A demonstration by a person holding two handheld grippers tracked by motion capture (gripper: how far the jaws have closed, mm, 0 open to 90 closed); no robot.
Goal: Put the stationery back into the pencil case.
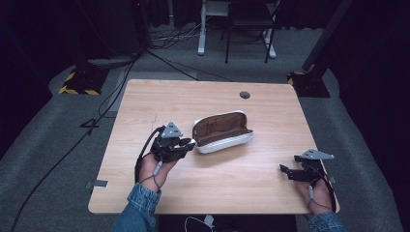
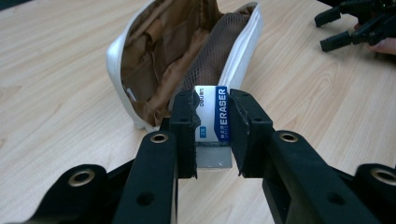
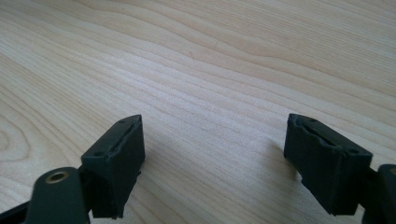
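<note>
A white pencil case point(image 1: 222, 131) with a brown lining lies unzipped and gaping near the middle of the table. My left gripper point(image 1: 189, 143) hovers just left of it, shut on a white eraser. In the left gripper view the eraser point(image 2: 214, 123), in a blue and white sleeve marked ERASER, is pinched between the two pads, right in front of the pencil case point(image 2: 187, 60) mouth. My right gripper point(image 1: 286, 170) rests near the table's right front edge. Its jaws stand wide apart over bare wood in the right gripper view, with nothing between the fingertips point(image 3: 119, 154).
The wooden table point(image 1: 212, 188) has a round cable hole point(image 1: 245, 94) at the back. Beyond it are a chair frame point(image 1: 249, 29), cables on the grey floor and stands with yellow-black bases point(image 1: 77, 84). My right gripper point(image 2: 348, 28) shows far off in the left gripper view.
</note>
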